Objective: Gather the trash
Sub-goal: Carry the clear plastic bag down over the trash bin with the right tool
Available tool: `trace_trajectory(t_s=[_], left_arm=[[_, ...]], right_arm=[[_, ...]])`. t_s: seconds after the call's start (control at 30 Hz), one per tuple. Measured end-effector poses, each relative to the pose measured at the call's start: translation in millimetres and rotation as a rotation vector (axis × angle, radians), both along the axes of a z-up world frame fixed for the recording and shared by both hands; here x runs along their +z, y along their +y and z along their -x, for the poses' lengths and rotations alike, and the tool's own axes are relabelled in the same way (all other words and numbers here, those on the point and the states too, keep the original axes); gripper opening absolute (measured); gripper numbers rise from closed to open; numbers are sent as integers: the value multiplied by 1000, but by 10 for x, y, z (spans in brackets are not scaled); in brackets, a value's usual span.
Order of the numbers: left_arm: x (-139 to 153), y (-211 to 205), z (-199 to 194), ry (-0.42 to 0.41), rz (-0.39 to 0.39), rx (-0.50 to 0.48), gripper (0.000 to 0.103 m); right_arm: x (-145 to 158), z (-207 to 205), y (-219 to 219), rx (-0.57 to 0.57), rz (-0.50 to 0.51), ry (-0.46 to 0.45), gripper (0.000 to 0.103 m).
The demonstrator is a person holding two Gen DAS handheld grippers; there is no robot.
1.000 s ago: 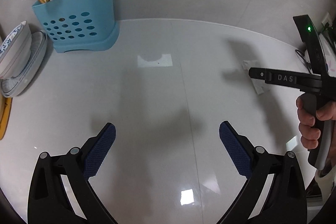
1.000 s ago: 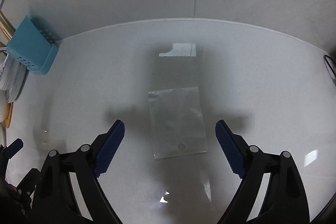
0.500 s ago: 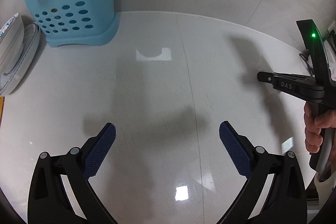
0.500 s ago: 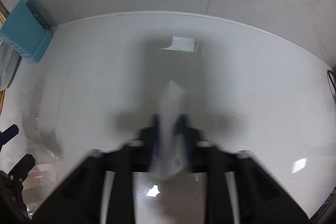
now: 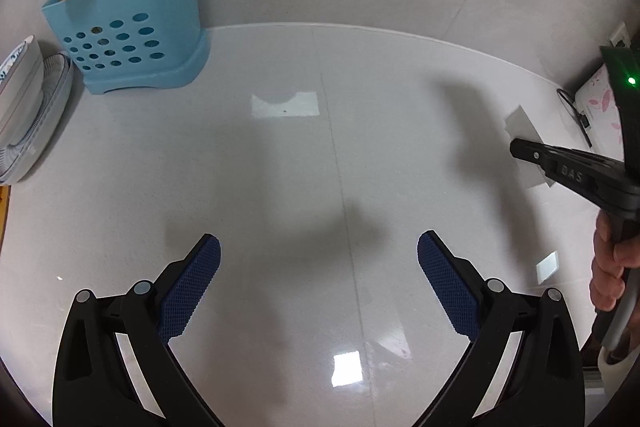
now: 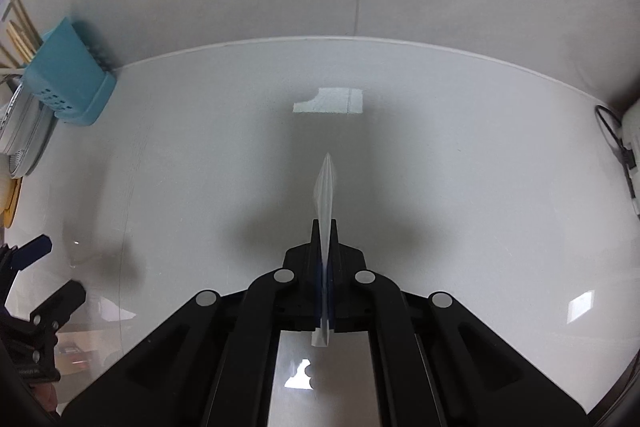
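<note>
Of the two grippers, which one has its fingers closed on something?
The right gripper: its fingers are shut on a clear plastic bag, pinched edge-on. The left gripper has fingers spread wide with nothing between them.

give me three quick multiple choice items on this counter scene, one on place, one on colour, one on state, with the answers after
1. Where does the perforated plastic utensil caddy stand?
A. back left of the counter, by the wall
B. front right edge
C. between the left gripper's fingers

2. What colour is that caddy?
A. red
B. light blue
C. black

3. How is the right gripper?
A. wide open over bare counter
B. shut on a thin clear plastic bag
C. shut on a spoon

Answers: 1 A, it sits against the wall beside the stacked white dishes. 2 B, its walls are light blue. 3 B, the bag sticks up between the closed pads, while the left gripper stands open and empty.
</note>
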State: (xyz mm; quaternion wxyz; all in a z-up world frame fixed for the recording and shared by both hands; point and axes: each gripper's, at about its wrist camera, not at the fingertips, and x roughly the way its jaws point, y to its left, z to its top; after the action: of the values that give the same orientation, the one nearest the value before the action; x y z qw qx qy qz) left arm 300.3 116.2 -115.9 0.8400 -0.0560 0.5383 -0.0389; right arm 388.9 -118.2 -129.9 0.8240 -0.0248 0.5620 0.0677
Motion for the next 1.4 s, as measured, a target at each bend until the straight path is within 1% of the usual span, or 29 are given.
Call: trace_trajectory(t_s=[0.13, 0.27, 0.33, 0.43, 0.6, 0.63, 0.77, 0.87, 1.07, 1.4], left_arm=[[152, -123, 172, -19, -6, 15, 97], [283, -209, 420, -29, -17, 38, 97], [338, -243, 560, -31, -12, 50, 97], [422, -295, 778, -37, -10, 71, 97], [545, -438, 1135, -61, -19, 83, 97], [562, -468, 1202, -65, -20, 84, 97], [568, -558, 1388, -71, -25, 82, 97], [571, -617, 1539, -75, -23, 81, 97], [568, -788, 1825, -78, -21, 71, 97], [598, -1162, 2338, -100, -18, 21, 97]], right_arm=[[200, 319, -63, 26, -7, -31, 1], [412, 593, -13, 67, -6, -60, 1], [510, 811, -65, 81, -10, -76, 1], [607, 1031, -96, 90, -16, -96, 1], [665, 1461, -223, 99, -28, -117, 1], [677, 1489, -215, 100, -31, -120, 1], [750, 1790, -326, 112, -37, -138, 1], [751, 1961, -340, 119, -41, -151, 1], [801, 2342, -531, 114, -63, -162, 1], [859, 2952, -746, 116, -93, -175, 1]])
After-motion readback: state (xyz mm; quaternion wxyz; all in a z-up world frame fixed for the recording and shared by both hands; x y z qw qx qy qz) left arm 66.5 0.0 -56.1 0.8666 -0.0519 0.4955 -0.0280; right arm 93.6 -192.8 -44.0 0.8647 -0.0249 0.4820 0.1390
